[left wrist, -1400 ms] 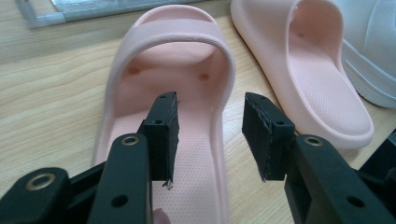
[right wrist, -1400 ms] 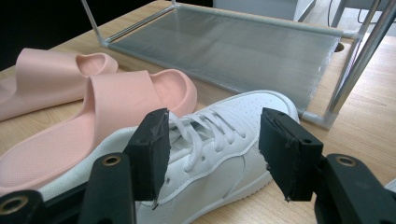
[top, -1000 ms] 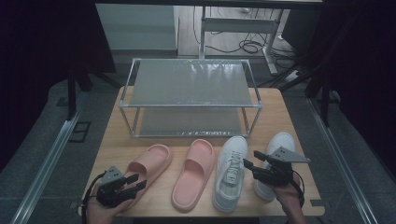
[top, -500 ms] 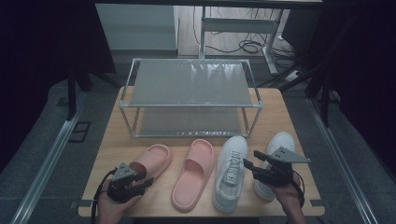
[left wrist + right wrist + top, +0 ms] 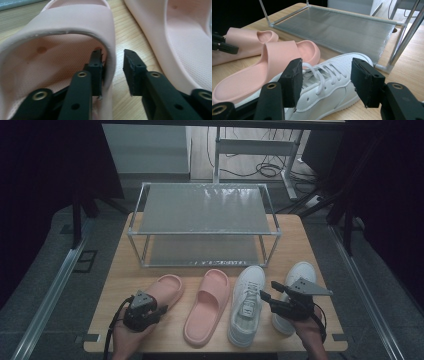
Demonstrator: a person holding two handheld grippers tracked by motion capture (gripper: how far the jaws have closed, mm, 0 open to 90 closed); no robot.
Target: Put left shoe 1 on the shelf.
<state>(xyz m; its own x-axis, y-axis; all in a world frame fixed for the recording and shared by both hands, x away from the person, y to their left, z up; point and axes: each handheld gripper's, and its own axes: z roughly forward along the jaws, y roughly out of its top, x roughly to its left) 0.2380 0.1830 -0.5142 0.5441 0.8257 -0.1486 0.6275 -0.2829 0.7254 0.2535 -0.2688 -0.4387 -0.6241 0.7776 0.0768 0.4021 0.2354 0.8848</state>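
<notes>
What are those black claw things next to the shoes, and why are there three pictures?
They are grippers, two-jaw tongs that a person holds, one in each hand. One picture looks down from above the table; the other two come from little cameras riding on the grippers. On the table lie two pink slippers, two white sneakers and a metal shoe rack. The left gripper is open, its jaws on either side of the left pink slipper's wall, not squeezing yet. The right gripper is open too, aimed at the left white sneaker.

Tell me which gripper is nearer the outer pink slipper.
Left. The left gripper straddles the side wall of the outer pink slipper, one jaw inside it. The right gripper is off by the white sneakers.
</notes>
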